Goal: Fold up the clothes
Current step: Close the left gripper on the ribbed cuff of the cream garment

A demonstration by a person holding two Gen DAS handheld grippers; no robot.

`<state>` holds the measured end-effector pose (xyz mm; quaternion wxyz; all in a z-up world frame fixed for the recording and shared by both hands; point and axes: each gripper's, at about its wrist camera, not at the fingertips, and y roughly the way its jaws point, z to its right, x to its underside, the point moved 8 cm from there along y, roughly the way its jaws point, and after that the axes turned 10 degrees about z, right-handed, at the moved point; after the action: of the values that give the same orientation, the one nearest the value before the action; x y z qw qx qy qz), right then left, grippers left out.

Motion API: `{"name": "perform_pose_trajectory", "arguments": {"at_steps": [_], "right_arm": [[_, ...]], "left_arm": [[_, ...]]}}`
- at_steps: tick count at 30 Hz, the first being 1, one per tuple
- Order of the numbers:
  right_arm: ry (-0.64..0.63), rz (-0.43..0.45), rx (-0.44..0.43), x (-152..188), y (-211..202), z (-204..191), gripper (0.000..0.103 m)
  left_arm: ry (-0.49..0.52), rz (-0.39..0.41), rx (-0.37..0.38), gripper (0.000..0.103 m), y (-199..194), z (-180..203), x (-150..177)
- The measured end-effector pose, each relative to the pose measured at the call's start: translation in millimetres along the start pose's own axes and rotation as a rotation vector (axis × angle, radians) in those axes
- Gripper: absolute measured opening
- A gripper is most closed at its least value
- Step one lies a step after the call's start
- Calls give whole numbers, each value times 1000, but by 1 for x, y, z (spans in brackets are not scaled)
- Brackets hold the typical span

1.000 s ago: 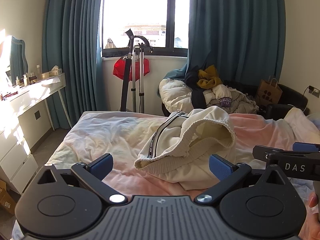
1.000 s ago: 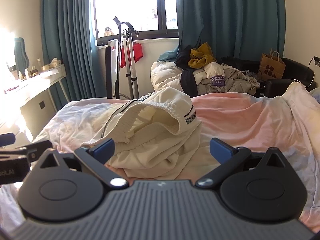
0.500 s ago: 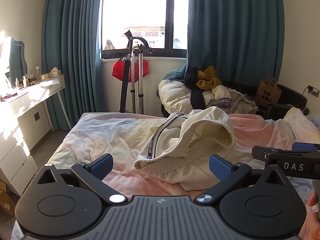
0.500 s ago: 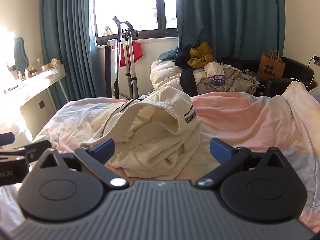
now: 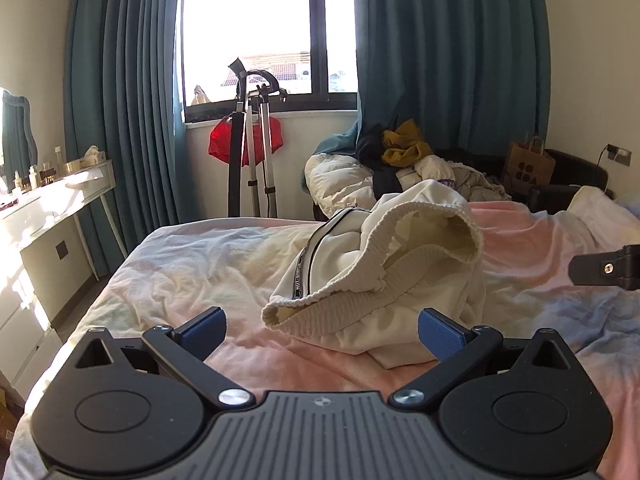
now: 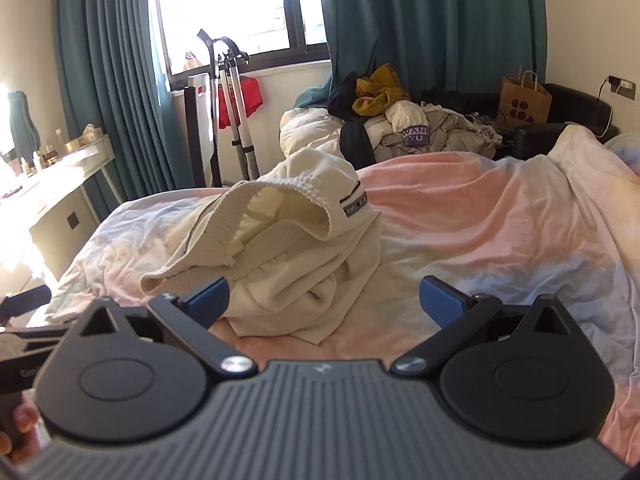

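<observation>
Cream sweatshirt (image 5: 384, 272) crumpled in a heap on the bed (image 5: 192, 272), near the middle of the pink-and-white sheet, ribbed hem (image 5: 344, 304) gaping open toward the cameras, a dark printed tape (image 5: 301, 276) running down its left side, a small dark label (image 6: 355, 205) showing on the raised fold. Left gripper (image 5: 322, 326) low over the near edge of the bed just short of the heap, blue-padded fingers (image 5: 203, 326) spread wide, nothing between them. Right gripper (image 6: 325, 300) alongside, likewise splayed and holding nothing, left pad (image 6: 208, 296) overlapping the garment's near edge in its own view, contact impossible to tell. Beyond the bed, a pile of clothes (image 6: 400, 120) heaped on a seat, a brown paper bag (image 6: 524, 100) to its right, a garment steamer stand (image 5: 252, 148) under the window (image 5: 264, 28), teal curtains (image 5: 440, 60) on both sides, a white dresser (image 5: 52, 200) at far left.
</observation>
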<state>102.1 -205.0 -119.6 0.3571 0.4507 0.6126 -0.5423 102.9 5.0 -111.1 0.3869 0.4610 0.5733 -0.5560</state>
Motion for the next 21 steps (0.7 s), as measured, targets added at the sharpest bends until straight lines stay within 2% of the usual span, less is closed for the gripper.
{"name": "perform_pose_trajectory", "arguments": {"at_steps": [5,9,14,18,21], "right_arm": [[52,-33,-31,37,0,13,103],[94,-99,-35,68,20,27,103],[255,-151,-102,78,39,36,103],[320,-188,-134,89,50,40,103],[363,-220,-151,98,59,42,103]], "left_arm": [[37,16,-47,98,39,-15,12],[141,11,-67,92,86,-21,23],[225,-55,-69,82,147,-24,46],[271,-78,-58,76,185,-24,58],[240,-51,-21,58,197,-22,58]]}}
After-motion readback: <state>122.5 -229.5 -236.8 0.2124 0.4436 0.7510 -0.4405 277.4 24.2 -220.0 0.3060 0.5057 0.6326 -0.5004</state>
